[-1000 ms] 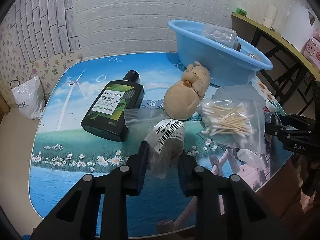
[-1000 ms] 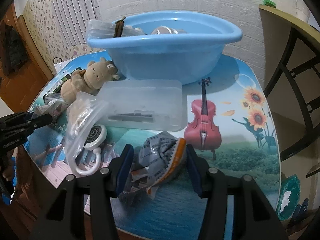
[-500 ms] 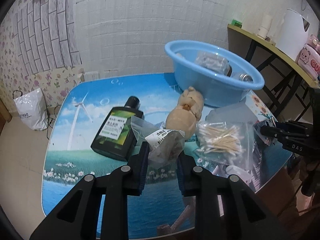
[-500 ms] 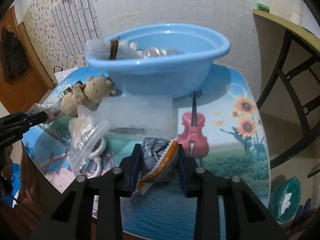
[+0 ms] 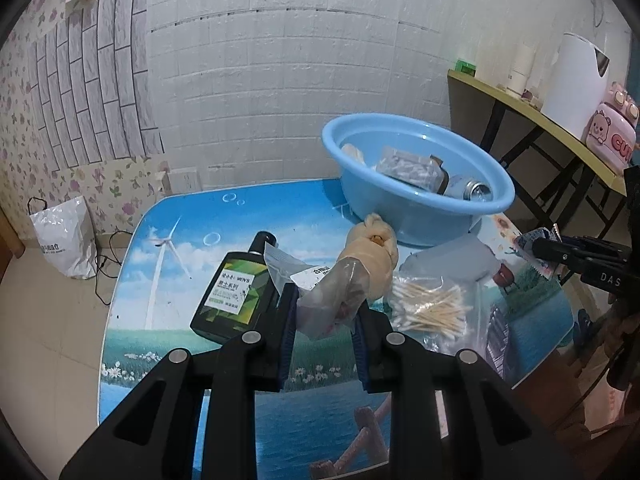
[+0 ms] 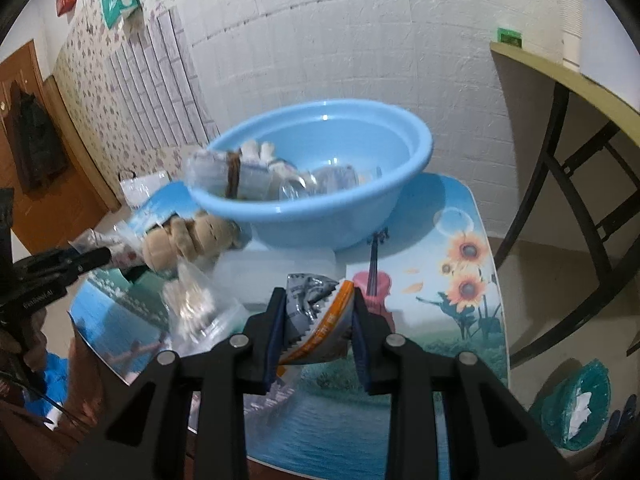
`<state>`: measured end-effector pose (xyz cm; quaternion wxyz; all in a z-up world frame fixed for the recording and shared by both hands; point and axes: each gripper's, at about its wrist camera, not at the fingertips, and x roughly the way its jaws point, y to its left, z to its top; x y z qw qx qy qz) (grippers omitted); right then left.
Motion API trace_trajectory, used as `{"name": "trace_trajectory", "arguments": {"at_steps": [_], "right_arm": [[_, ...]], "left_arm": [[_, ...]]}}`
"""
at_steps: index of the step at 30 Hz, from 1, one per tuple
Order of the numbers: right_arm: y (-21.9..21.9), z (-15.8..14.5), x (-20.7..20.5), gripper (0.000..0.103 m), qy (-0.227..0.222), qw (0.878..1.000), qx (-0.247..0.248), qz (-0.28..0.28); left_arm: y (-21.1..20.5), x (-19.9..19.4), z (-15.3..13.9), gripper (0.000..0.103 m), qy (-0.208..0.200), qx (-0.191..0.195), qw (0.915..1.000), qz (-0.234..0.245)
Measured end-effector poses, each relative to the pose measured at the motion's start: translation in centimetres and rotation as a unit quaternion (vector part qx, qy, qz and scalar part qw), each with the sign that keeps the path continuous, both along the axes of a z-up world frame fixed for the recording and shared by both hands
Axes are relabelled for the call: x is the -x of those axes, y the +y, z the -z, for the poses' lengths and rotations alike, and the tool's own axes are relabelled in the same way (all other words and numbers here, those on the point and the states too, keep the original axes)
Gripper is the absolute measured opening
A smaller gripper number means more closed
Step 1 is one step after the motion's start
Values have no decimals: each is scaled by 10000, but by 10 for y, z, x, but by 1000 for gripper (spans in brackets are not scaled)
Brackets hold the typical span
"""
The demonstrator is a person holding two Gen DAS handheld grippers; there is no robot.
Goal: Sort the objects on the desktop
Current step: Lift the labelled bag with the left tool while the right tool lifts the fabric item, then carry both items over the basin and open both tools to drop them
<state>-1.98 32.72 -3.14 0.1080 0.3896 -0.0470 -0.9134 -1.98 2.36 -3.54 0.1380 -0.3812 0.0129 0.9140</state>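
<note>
1. Left wrist view: the left gripper point(image 5: 325, 316) is closed on a clear plastic bag point(image 5: 334, 294) with a white barcode label, pinched between its two fingers and held above the desk point(image 5: 168, 340).
2. On the desk behind the bag lies a dark bottle point(image 5: 236, 294) with a green label, flat, its cap pointing toward the wall. Just right of it, a tan plush toy point(image 5: 370, 258) sits behind the held bag, close to the blue basin point(image 5: 416, 208).
3. The basin stands at the far side of the desk and holds a clear packet point(image 5: 408, 166) and a can point(image 5: 468, 190) lying on its side. A bag of cotton swabs point(image 5: 430, 306) lies to the right of the left gripper, with a clear plastic box point(image 5: 448, 266) just behind it.
4. At the right edge, the right gripper point(image 5: 538, 244) holds a crinkled wrapper above the desk.
5. Right wrist view: the right gripper point(image 6: 318, 320) is clamped on a grey and orange snack packet point(image 6: 316, 312), held above the desk point(image 6: 440, 320).
6. The blue basin point(image 6: 328, 216) stands straight ahead, the clear packet point(image 6: 228, 174) leaning over its left rim. The plush toy point(image 6: 188, 238) lies left of the basin, and the left gripper point(image 6: 106, 256) shows at the left edge with its bag.
</note>
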Motion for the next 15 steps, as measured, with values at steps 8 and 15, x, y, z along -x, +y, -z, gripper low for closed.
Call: {"name": "trace_trajectory", "arguments": {"at_steps": [8,15], "right_arm": [[-2,-8,0,29,154,9999,58,-35],[0,-12,4,29,221,9997,145,-1]], "left_arm": [[-1,1,-18,24,258,-7,9997,-41],[8,8,-30,24,418,-25,9991,92]]}}
